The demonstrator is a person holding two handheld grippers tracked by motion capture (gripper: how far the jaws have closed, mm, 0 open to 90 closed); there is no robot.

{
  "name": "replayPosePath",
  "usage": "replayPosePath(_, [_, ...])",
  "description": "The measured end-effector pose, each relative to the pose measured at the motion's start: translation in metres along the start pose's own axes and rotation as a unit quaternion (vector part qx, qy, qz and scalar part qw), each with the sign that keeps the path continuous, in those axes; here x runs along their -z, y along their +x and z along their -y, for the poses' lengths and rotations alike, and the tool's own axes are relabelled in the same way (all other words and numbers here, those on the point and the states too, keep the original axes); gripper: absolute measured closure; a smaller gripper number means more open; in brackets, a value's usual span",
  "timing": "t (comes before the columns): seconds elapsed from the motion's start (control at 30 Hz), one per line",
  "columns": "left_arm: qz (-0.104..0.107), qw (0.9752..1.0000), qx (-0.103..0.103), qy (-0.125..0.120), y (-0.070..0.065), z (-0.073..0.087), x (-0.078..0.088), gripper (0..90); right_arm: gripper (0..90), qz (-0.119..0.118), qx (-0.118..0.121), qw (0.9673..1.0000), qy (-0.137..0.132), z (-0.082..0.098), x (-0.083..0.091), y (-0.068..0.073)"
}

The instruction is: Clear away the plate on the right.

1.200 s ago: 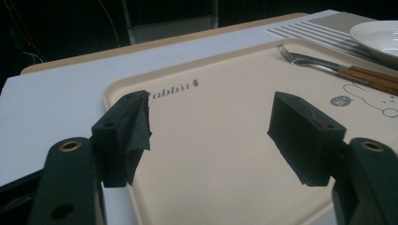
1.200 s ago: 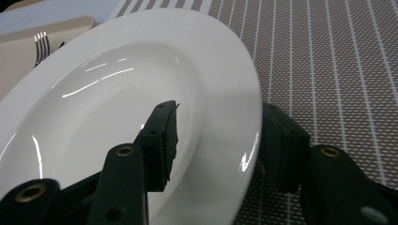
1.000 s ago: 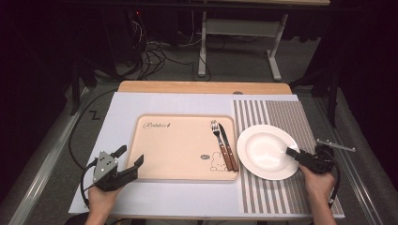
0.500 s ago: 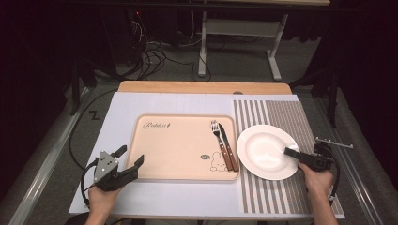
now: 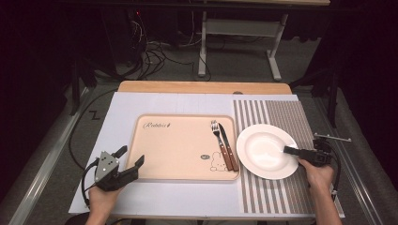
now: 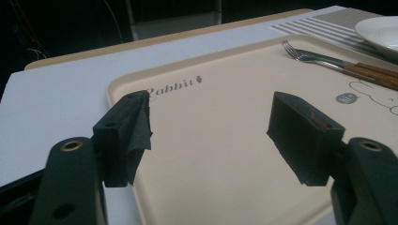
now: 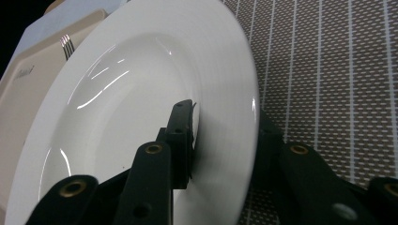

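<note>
- Plate [image 5: 263, 150] — white, resting on the striped mat [image 5: 281, 117] just right of the tray [image 5: 178, 150].
- Right gripper [image 5: 292, 151] — jaws just closing, clamped across the plate's rim.
- Left gripper [image 5: 130, 159] — spread wide, nothing held, at the tray's near-left corner.

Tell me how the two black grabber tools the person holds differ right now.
The left gripper stands wide open with nothing between its jaws, poised at the near left corner of the beige tray. The right gripper has just been closing its jaws, which straddle the rim of the white plate, one above and one below. The left sits over the pale mat; the right over the striped placemat. Both are black, hand-held and cabled.
</note>
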State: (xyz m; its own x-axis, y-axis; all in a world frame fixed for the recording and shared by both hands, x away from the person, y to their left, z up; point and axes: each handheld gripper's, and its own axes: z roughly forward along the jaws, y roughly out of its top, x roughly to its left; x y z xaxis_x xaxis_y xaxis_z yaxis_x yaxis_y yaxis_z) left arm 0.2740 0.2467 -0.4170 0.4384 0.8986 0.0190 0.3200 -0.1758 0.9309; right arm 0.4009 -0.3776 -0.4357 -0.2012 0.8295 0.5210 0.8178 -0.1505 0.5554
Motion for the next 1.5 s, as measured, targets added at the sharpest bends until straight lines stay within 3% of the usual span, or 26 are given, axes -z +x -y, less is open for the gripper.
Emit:
replayPosePath(0.2, [-0.002, 1.0000, -0.001, 0.000, 0.000, 0.000, 0.000, 30.8, 70.4, -0.009, -0.004, 0.9999, 0.008, -0.002, 0.000, -0.002])
replayPosePath(0.53, [-0.002, 1.0000, 0.001, -0.002, 0.001, 0.000, 0.000, 30.9, 76.2, -0.058, -0.036, 0.9975, 0.015, -0.003, -0.001, -0.010])
replayPosePath(0.73, [-0.003, 1.0000, 0.002, -0.003, 0.001, 0.000, 0.001, 31.1, 80.1, -0.072, -0.027, 0.9969, 0.014, -0.005, 0.000, -0.002])
replayPosePath(0.8, [-0.003, 1.0000, 0.001, -0.004, 0.001, 0.000, 0.001, 31.1, 82.2, -0.087, -0.032, 0.9956, 0.005, -0.005, 0.002, 0.001])
replayPosePath(0.97, [-0.002, 1.0000, -0.005, -0.003, 0.001, 0.000, 0.001, 31.3, 83.9, -0.084, -0.021, 0.9962, -0.012, -0.006, 0.004, 0.009])
replayPosePath(1.1, [0.004, 0.9999, -0.011, 0.000, -0.001, 0.000, 0.000, 30.8, 84.1, -0.077, -0.025, 0.9966, -0.015, -0.005, 0.006, 0.012])
replayPosePath(1.43, [0.002, 1.0000, -0.007, 0.006, 0.000, 0.001, -0.001, 29.8, 84.1, -0.075, -0.026, 0.9966, -0.019, -0.005, 0.009, 0.009])
replayPosePath(1.5, [0.002, 1.0000, -0.007, 0.005, 0.000, 0.001, -0.001, 29.8, 84.2, -0.085, -0.030, 0.9957, -0.020, -0.005, 0.013, 0.007])
